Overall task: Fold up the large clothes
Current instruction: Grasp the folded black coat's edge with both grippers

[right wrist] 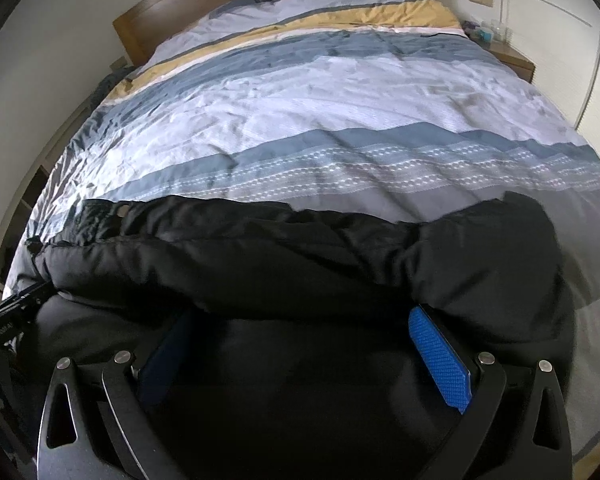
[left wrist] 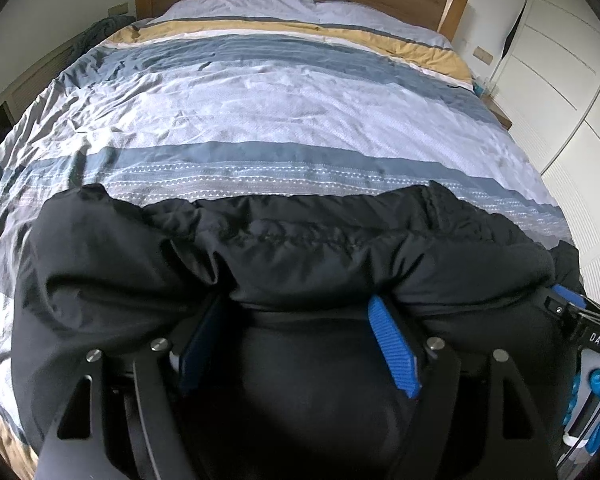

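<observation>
Jacket (right wrist: 300,256) between wide-open right hand-held gripper (right wrist: 300,320) fingers, seemingly ungripped.

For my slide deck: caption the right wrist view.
Right gripper open over a black padded jacket on the striped duvet.

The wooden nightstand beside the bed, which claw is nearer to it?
Right. The right claw works the black jacket on the side toward the nightstand; the left claw sits further over, away from it.
</observation>
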`<state>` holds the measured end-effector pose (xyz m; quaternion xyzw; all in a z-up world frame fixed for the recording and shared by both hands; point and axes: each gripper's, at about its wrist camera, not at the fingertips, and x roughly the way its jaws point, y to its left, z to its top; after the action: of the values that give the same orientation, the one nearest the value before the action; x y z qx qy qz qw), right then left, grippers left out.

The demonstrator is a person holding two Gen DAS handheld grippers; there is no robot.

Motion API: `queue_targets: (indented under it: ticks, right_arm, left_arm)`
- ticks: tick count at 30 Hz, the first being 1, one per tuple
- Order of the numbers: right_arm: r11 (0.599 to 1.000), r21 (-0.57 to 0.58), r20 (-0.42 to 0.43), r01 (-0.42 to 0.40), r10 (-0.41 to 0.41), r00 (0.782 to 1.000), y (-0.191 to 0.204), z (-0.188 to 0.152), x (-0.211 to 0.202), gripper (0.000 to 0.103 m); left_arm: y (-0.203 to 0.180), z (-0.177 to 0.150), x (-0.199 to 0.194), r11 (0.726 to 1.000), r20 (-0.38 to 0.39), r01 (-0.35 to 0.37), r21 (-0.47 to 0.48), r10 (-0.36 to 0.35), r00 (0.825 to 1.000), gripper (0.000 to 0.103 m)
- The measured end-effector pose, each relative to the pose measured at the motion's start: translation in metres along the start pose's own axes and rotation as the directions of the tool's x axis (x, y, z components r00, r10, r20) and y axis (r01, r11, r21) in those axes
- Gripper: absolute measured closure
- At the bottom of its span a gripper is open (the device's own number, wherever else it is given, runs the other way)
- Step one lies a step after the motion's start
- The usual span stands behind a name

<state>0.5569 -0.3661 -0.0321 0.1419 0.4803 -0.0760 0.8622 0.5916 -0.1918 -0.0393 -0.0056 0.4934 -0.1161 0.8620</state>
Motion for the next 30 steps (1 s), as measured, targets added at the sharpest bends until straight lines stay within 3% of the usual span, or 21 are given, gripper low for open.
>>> queue_targets:
  ticks: [12,17,21,25,30]
  right_arm:
    - [0.991,0.072,-0.061,0.116,-0.112,0.992,-0.058,-0.022,-0.016,0.001]
    - [0.983,0.091,-0.072,0.162,-0.156,0.985,-0.073,-0.028,-0.035,0.001]
    - [0.995,0.067,-0.021,0.074,-0.072,0.997,-0.048,-0.032,-0.06,0.001]
    - [0.999,-0.029,0.025,-0.027,0.028,0.999,0.003,-0.043,-0.078,0.001]
    - [0.98,-0.162,0.005,-0.112,0.114,0.993,0.057,-0.062,-0.072,0.001]
  left_arm:
    - [0.017,-0.007,-0.011,1.0,-0.024,-0.018,-0.014,0.017,1.0,0.029]
    - [0.045,-0.009,-0.044,0.996,0.041,-0.034,-0.079,0.038,0.998,0.029]
    - [0.067,-0.021,-0.064,0.991,0.055,-0.037,-0.128,0.045,0.997,0.029]
    - [0.074,-0.039,-0.076,0.987,0.071,-0.027,-0.16,0.039,0.997,0.029]
    - [0.08,-0.062,-0.056,0.983,0.009,-0.06,-0.171,0.063,0.998,0.029]
